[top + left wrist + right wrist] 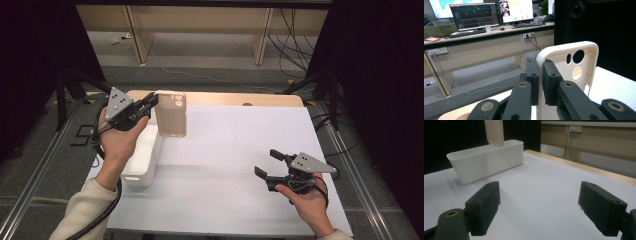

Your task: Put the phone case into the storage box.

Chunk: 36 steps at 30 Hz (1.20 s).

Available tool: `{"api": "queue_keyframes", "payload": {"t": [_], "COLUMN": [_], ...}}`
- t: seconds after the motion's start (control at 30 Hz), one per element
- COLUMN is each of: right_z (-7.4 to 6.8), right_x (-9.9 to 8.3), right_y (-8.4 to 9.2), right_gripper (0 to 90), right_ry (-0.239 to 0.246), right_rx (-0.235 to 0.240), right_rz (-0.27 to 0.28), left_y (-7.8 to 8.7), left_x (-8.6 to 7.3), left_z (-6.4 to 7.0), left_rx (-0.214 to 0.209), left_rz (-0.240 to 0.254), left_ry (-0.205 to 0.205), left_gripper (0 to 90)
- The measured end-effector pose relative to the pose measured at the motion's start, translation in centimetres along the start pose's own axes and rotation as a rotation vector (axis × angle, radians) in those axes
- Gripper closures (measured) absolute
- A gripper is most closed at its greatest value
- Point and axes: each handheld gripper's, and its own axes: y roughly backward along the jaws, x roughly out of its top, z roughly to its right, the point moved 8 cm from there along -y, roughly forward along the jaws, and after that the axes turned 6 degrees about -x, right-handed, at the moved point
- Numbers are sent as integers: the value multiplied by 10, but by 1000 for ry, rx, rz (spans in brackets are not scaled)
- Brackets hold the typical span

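Standing upright, phone case point(171, 114) is pinched by left hand-held gripper point(151, 102).

High view looks down and fwd over table point(240, 150); left gripper cam sits close on phone case point(574, 62), right cam skims low toward bin point(486, 162); all share case.

**Workroom with grey floor and long desks**

Grey carpet point(210, 60) covers the floor, crossed by loose cables point(292, 45). A pale wooden desk point(486, 47) carries monitors point(474, 16) and keyboards. Black curtains point(380, 75) flank the white table point(225, 190).
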Motion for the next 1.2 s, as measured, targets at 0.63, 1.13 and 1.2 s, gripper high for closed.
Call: {"api": "queue_keyframes", "payload": {"t": [0.63,1.13,1.2], "right_z": [0,0,-1], "right_x": [-1,-1,-1], "right_y": [-1,-2,-3], "right_gripper": [187,187,186], "right_ry": [11,12,4], "right_rx": [-5,-6,7], "right_rz": [-4,4,17], "left_y": [4,6,7], "left_x": [4,6,6], "left_z": [-9,-16,-17], "left_rx": [18,32,34], "left_rz": [10,13,15], "left_ry": [-2,0,3], "left_gripper": [843,842,842]}}
